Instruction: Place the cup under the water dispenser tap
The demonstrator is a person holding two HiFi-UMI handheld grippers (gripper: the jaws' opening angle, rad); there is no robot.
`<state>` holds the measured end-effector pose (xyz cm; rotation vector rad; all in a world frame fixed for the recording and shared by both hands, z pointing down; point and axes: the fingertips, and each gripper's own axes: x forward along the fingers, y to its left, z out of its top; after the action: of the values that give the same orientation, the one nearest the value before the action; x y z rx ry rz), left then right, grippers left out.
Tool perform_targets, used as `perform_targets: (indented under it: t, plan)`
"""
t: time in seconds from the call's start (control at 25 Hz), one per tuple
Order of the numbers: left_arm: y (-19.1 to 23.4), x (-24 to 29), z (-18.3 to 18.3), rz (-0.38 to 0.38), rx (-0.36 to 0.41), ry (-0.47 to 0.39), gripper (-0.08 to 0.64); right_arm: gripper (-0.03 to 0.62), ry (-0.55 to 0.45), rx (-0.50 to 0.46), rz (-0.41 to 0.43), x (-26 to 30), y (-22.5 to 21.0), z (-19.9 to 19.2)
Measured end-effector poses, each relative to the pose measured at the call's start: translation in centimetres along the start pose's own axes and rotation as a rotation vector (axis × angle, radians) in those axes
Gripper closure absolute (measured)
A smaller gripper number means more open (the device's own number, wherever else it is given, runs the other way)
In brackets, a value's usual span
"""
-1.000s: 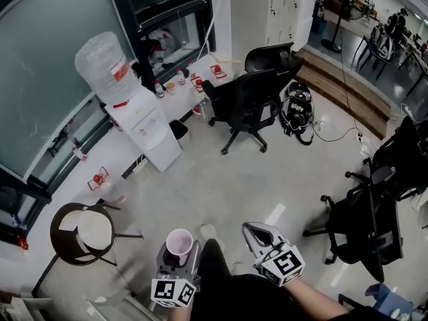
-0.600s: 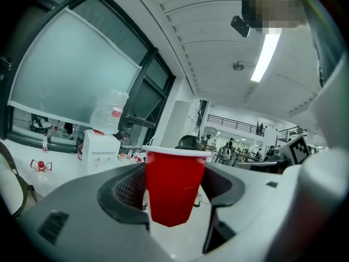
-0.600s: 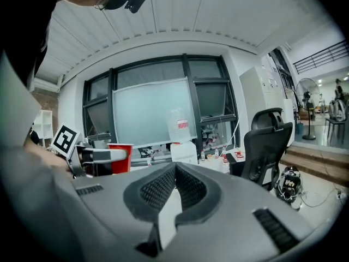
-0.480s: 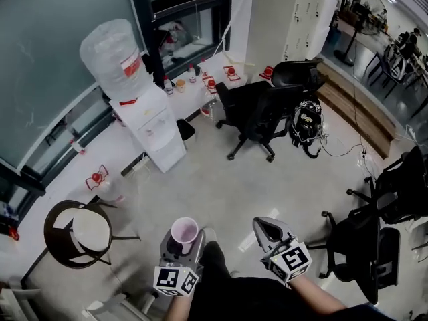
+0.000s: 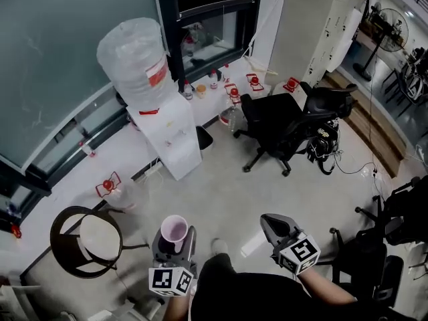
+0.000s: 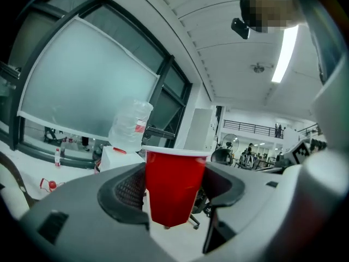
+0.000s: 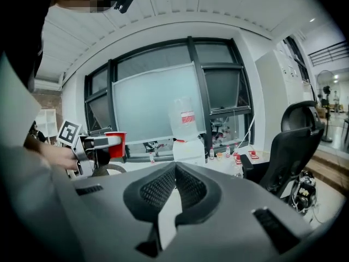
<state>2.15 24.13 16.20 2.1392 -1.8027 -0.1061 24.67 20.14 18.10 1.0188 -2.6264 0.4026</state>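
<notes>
A red cup [image 6: 173, 187] stands upright between the jaws of my left gripper [image 6: 173, 192], whose pads press on its sides. From above, the cup [image 5: 174, 231] shows its pale inside at the tip of the left gripper [image 5: 172, 245]. The white water dispenser [image 5: 170, 129], topped by a large clear bottle [image 5: 134, 59], stands by the window, well ahead of the cup. Its taps are too small to make out. My right gripper [image 5: 274, 225] hangs to the right with its tips together and nothing in them. The right gripper view shows the dispenser [image 7: 188, 146] far off.
A black office chair [image 5: 284, 126] stands right of the dispenser. A round stool [image 5: 87, 236] is close on my left. Small bottles and red items [image 5: 231, 89] line the floor by the window. More chairs [image 5: 394, 219] stand at the right.
Both grippers have been carried across the floor toward the dispenser, which now looks larger and nearer. The cup stays held in the left gripper.
</notes>
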Motion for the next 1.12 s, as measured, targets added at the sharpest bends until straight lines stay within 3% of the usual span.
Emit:
perform_targets:
  t: [0.48,0.84,1.12]
  plan:
    - [6.6,9.1,1.6,-0.039,-0.068,-0.007,0.262,0.594,0.075,-0.051,-0.012,9.4,-2.0,4.0]
    - [9.8,8.9,0.3,0.035,-0.108,0.005,0.262,0.595,0.133,-0.051,0.012,12.5,-2.6,3.5]
    - [10.9,9.4,-0.3,0.119,-0.146,0.025,0.262,0.594,0.176,-0.024,0.118,16.6,-3.9,3.7]
